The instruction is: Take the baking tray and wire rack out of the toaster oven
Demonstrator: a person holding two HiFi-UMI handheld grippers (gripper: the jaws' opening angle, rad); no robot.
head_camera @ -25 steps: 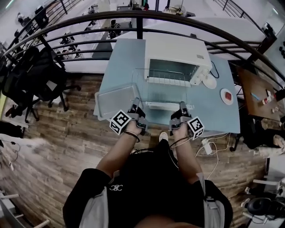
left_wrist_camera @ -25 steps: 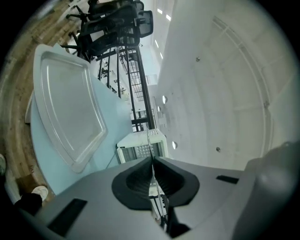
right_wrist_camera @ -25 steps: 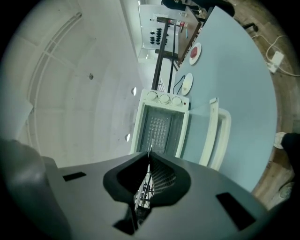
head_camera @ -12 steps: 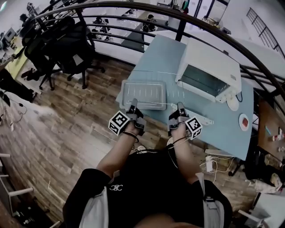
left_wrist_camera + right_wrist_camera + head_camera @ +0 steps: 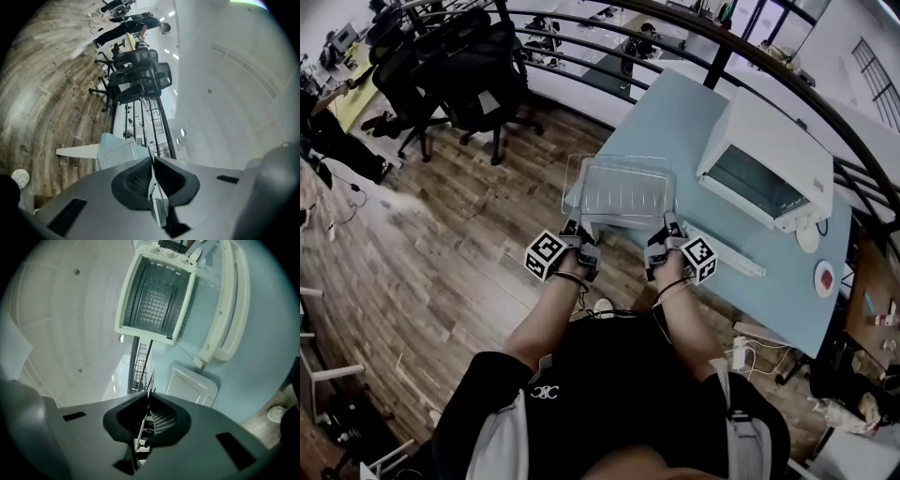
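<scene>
Holding the wire rack (image 5: 619, 187) by its near edge, I have the left gripper (image 5: 580, 230) and the right gripper (image 5: 667, 229) each closed almost fully on a single thin wire, with nothing else between the pads. The rack hangs roughly level above the baking tray (image 5: 191, 386), which lies on the table (image 5: 675, 108) close to its near corner. Both items are out of the toaster oven (image 5: 766, 169), whose door (image 5: 225, 310) hangs open. The remaining step appears to be setting the rack down. Caution: the grip is on one edge only, so the far edge is unsupported and can droop or pivot in the pads if I tilt either wrist. Caution: in the head view the rack's left side appears to reach past the table edge, over the wooden floor (image 5: 441, 244); released there, it could tip off. Caution: lowering the rack unevenly onto the tray could push the tray toward that corner. Opening one gripper before the other would twist the rack.
</scene>
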